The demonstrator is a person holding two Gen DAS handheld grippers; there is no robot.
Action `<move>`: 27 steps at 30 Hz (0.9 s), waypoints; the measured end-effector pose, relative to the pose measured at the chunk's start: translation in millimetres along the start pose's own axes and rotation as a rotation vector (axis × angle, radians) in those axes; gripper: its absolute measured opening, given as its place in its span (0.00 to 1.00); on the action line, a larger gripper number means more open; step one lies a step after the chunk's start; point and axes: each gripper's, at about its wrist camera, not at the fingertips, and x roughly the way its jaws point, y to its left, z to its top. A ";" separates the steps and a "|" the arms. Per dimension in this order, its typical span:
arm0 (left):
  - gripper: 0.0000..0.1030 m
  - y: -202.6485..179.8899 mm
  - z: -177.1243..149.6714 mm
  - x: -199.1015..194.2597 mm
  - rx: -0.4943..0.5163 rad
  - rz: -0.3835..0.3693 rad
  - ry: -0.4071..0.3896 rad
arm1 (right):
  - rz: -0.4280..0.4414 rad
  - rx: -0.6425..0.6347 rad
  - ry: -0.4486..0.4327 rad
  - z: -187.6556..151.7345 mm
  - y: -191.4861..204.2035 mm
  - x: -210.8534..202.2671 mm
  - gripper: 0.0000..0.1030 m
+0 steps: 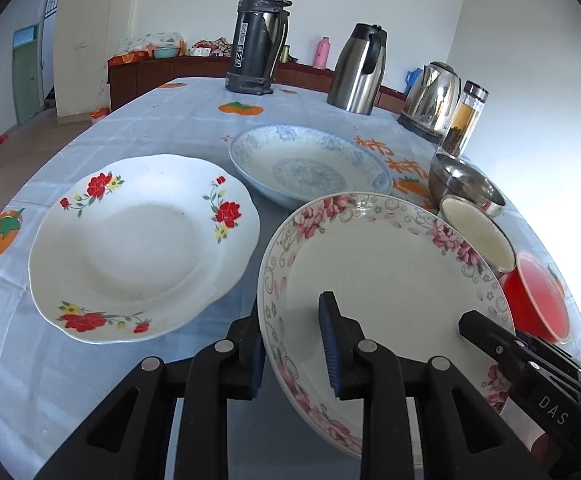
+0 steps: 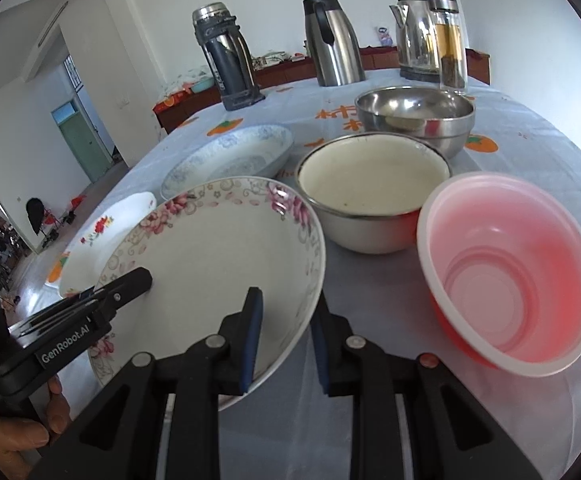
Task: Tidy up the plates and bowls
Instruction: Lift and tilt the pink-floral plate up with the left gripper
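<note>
The pink-rose-rimmed white ceramic plate (image 1: 378, 280) was the landmark for everything here. It hung tilted, its near edge lifted off the cloth-covered counter (image 1: 90, 380), with a tool on each side of its rim. The left tool (image 1: 292, 344) straddled the plate's left rim, one blue pad (image 1: 328, 344) inside the dish and the other under the outer wall; it appeared to be pinching that rim. The right tool (image 2: 286, 340) did the same at the plate's right rim, one pad inside and one outside, and looked pressed onto the edge as well.

To the plate's left, and just beside it, lay the white scalloped plate with red flowers (image 1: 142, 244), flat on the counter. Behind the held plate sat the blue-patterned shallow plate (image 1: 310, 164). To its right stood the cream enamel bowl (image 2: 374, 192), the translucent red plastic bowl (image 2: 510, 272) and, farther back, the stainless steel bowl (image 2: 416, 118).

Since the other plates lay left and behind, stacking probably meant carrying the held plate leftward, the left hand leading towards the red-flowered plate, which looked the nearer resting place.
</note>
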 end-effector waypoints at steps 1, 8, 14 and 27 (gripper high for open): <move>0.26 1.1 0.2 -1.3 -0.002 -0.001 -0.004 | -0.002 -0.007 -0.004 0.9 1.6 -1.0 0.23; 0.26 -0.5 4.3 -10.2 0.008 0.011 -0.032 | 0.008 -0.006 -0.014 3.8 6.5 -4.1 0.23; 0.26 1.9 12.6 -16.2 0.003 0.016 -0.066 | 0.017 -0.010 -0.044 13.8 11.6 -6.5 0.23; 0.26 6.4 35.5 -13.9 -0.001 0.029 -0.114 | 0.022 -0.001 -0.094 34.8 21.6 -0.4 0.23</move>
